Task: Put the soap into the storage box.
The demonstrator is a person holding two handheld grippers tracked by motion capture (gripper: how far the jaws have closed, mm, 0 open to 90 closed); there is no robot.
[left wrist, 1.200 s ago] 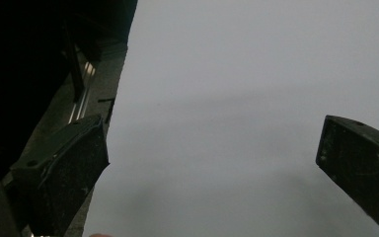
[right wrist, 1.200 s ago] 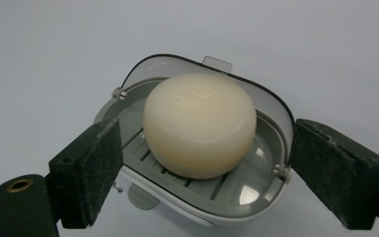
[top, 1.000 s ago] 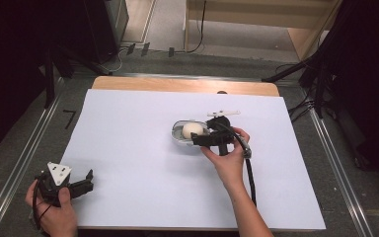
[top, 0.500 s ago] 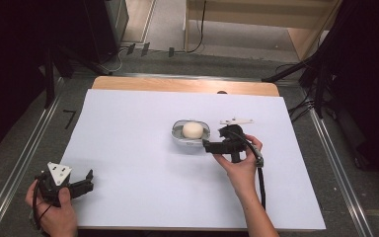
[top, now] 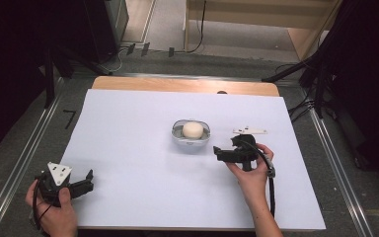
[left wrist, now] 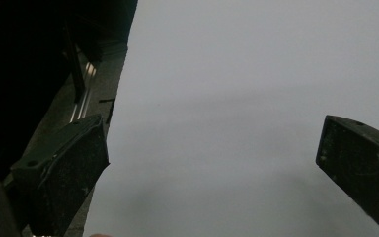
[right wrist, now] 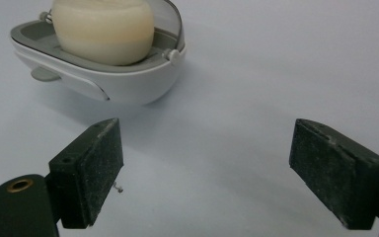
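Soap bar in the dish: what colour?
Cream-white soap bar, in a white dish with grey inner tray; right gripper view shows it best.

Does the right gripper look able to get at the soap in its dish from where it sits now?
Probably yes. The right gripper sits just beside the dish, jaws wide open, and the soap stands proud of the rim with bare table between.

Setting: a wooden desk (top: 185, 85) covered by a white sheet (top: 128, 148), flanked by metal rails (top: 22, 158) on grey carpet floor (top: 335, 192). Beyond it, pale wooden furniture (top: 256, 15), black cables (top: 197, 34) and dark equipment (top: 39, 44) at both sides; lighting is even from above
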